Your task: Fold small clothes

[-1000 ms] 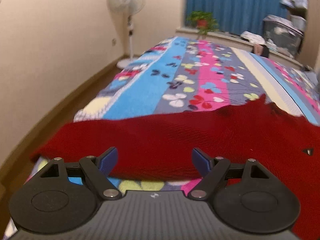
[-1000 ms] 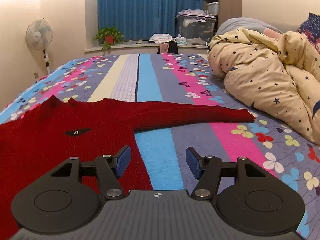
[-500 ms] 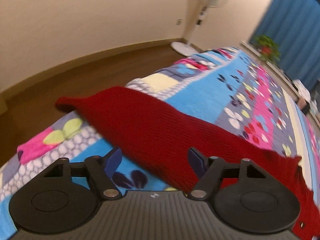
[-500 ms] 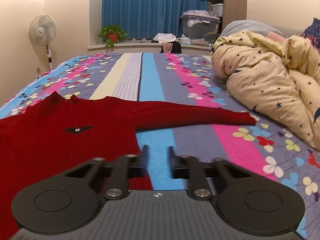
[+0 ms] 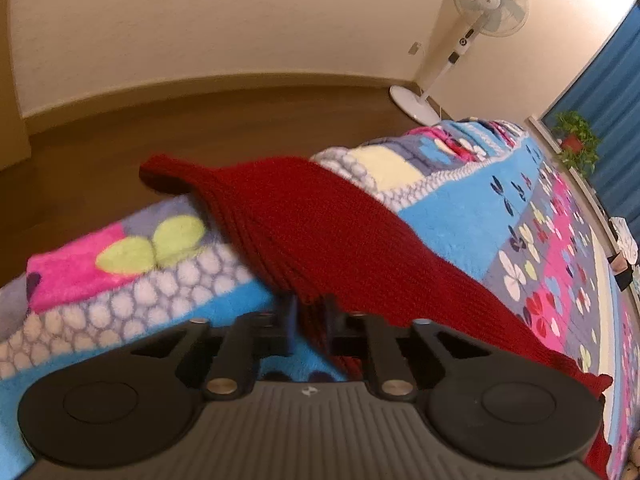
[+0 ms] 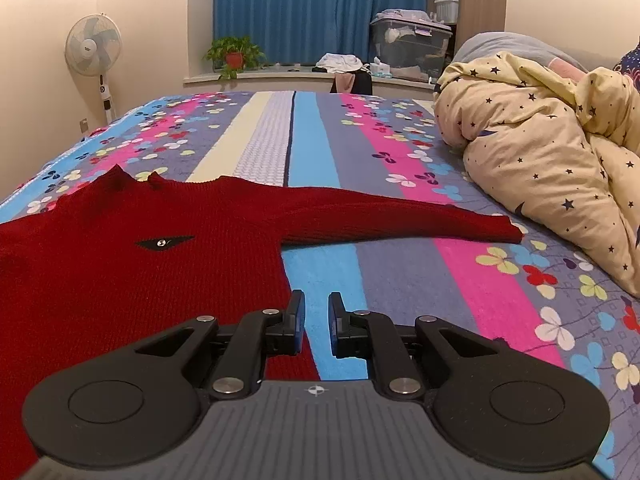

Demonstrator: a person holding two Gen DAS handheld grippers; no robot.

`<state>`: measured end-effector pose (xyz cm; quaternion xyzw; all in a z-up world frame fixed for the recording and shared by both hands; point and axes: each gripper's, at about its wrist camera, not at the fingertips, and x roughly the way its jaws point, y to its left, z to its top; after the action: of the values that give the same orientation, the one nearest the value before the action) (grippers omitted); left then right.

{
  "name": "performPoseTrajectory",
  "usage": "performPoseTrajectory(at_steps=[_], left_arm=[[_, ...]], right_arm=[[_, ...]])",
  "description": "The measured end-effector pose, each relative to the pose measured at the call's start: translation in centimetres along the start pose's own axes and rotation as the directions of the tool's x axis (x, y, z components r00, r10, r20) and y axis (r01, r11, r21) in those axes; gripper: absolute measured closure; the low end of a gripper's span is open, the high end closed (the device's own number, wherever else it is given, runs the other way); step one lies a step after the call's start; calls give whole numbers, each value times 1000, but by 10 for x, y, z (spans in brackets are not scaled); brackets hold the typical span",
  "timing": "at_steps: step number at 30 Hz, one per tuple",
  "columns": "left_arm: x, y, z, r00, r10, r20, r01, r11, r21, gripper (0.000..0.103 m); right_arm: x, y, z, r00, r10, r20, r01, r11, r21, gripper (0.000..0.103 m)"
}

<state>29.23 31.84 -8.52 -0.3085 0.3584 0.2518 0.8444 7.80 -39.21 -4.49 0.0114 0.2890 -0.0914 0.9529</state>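
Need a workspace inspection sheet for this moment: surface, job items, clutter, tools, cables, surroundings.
Surface: bed with striped floral blanket.
Job items: red sweater lies flat; one sleeve reaches the bed edge, cuff hanging over it.
Clutter: bunched star-print duvet.
Tools: left tool has just closed, pinching the sleeve edge; right tool shut at the sweater's side edge, grip unclear.
Cables: nothing seen.
Surroundings: standing fan, potted plant, storage box, blue curtain.
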Motion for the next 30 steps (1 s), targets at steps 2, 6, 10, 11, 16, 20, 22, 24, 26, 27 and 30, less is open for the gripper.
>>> performPoseTrajectory(at_steps=[2,6,10,11,16,20,22,24,26,27,30], left_arm=[[-14,-21,-2,996,18,90,-27,994,110,96],[-66,-92,-29,942,-128,310,-3,921,391,98],[-119,-176,-118,819,-527,228,174,606,776,103],[-120,-193,-144,805,-586,92,253,479,841,102],[-132,-230,-225,775,-599,-199,357,155,921,82],[-115,-227,-196,803,-561,-203,419,288,861,75],[-103,-223,-170,826,-540,-162,424,406,810,75],[-87,-217,-141,867,-486,-113,403,550,732,75],[-73,-210,-118,913,-401,-72,345,667,660,75],[-68,-209,-107,931,-359,-63,315,704,636,75],[-53,-198,-86,970,-239,-44,219,781,584,75]], right_arm=[[0,1,0,1000,4,0,-4,1000,-6,91],[2,6,0,1000,15,1,-15,1000,-27,91],[6,8,0,1000,14,-10,-15,999,-32,91],[8,8,0,1000,13,-15,-13,999,-31,91],[14,10,-2,999,6,-33,-7,1000,-26,91],[17,16,-5,999,12,-43,-14,999,-46,91],[19,20,-7,999,17,-47,-19,999,-44,91],[22,28,-10,998,44,-50,-46,998,-36,91],[28,38,-9,995,79,-56,-79,997,-2,91],[32,44,-7,993,103,-58,-102,995,19,92],[47,75,5,979,201,-45,-197,977,77,91]])
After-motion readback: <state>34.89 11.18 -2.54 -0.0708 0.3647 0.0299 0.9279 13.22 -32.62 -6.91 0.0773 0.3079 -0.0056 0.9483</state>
